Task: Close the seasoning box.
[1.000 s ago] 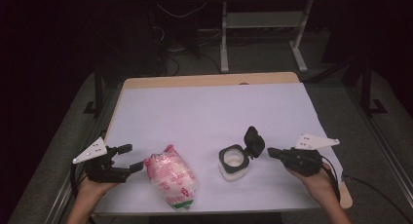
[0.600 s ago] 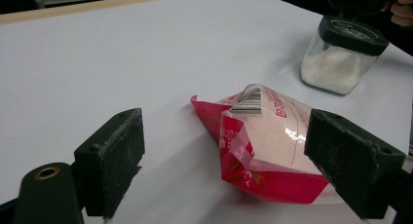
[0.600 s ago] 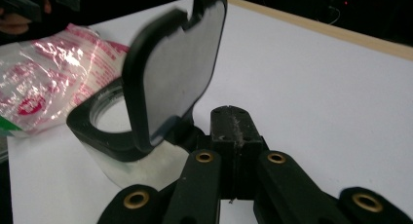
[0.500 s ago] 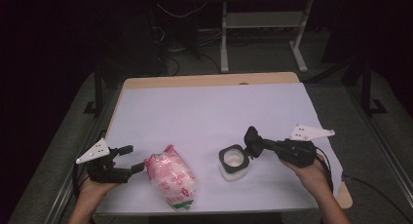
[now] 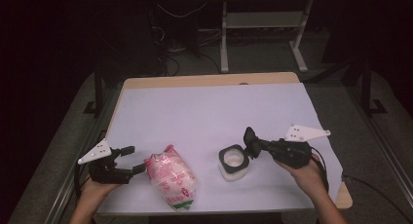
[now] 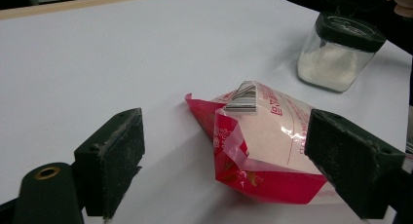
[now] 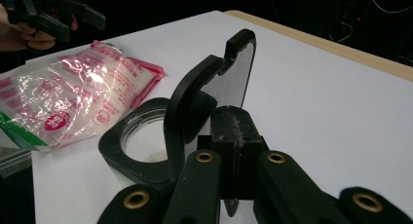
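Note:
A red and clear bag (image 5: pixel 171 177) of white powder lies at the table's front left. My left gripper (image 5: pixel 136 159) sits just left of it, open. In the left gripper view the bag (image 6: pixel 263 136) lies between and beyond the wide-apart jaws of the left gripper (image 6: pixel 238 156). A square glass jar (image 5: pixel 234 161) with a black rim holds white powder. Its hinged black lid (image 5: pixel 251 139) stands upright. My right gripper (image 5: pixel 253 147) is shut on it, and the right gripper view shows the right gripper (image 7: pixel 229 131) clamping the lid (image 7: pixel 214 87) above the jar's mouth (image 7: pixel 141 141).
A white sheet covers the wooden table (image 5: pixel 209 107), bare toward the back. The front edge runs just below the bag and both hands. Beyond the far edge stand metal frame legs (image 5: pixel 224 39) and cables on the dark floor.
My right hand has risen a little and shifted left toward the jar, keeping its grip on the raised lid. The left gripper and the bag have stayed put.

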A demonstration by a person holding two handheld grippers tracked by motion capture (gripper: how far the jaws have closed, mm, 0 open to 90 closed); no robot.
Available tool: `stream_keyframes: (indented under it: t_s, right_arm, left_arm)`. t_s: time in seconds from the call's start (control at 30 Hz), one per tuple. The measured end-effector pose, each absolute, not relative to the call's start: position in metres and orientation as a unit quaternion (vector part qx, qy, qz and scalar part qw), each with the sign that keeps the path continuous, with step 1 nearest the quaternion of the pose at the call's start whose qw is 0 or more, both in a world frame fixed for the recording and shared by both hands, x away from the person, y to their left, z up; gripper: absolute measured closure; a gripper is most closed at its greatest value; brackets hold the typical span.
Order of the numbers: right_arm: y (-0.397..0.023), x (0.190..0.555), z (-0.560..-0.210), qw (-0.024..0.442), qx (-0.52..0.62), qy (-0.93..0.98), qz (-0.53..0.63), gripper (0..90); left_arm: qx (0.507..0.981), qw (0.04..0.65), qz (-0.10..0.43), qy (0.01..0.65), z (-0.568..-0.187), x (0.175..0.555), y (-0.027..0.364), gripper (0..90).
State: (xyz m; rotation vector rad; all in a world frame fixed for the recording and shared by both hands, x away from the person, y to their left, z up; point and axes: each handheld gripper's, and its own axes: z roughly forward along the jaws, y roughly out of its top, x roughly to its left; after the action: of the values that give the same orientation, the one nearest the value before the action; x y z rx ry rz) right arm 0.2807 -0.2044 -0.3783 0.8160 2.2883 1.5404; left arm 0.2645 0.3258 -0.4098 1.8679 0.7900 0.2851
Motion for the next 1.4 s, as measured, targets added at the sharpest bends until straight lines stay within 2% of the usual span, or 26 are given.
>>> stream_keyframes:
  t_s: [0.43,0.77,0.87,1.13,1.4]
  right_arm:
    - [-0.174,0.275,-0.386,0.106,0.247,0.810,0.522,89.8]
    - [-0.193,0.280,-0.390,0.121,0.274,0.800,0.519,89.2]
    - [-0.203,0.281,-0.392,0.133,0.294,0.793,0.518,82.8]
    - [-0.231,0.281,-0.403,0.168,0.344,0.772,0.507,53.7]
    - [-0.245,0.292,-0.427,0.157,0.379,0.775,0.481,31.0]
  left_arm:
    - [0.781,0.520,0.117,0.326,-0.410,0.264,0.324,14.3]
    - [0.778,0.522,0.118,0.328,-0.409,0.266,0.322,14.3]
    - [0.778,0.522,0.117,0.328,-0.409,0.266,0.321,14.3]
    - [0.779,0.522,0.119,0.326,-0.410,0.265,0.323,14.3]
    - [0.776,0.523,0.122,0.330,-0.413,0.265,0.326,14.3]
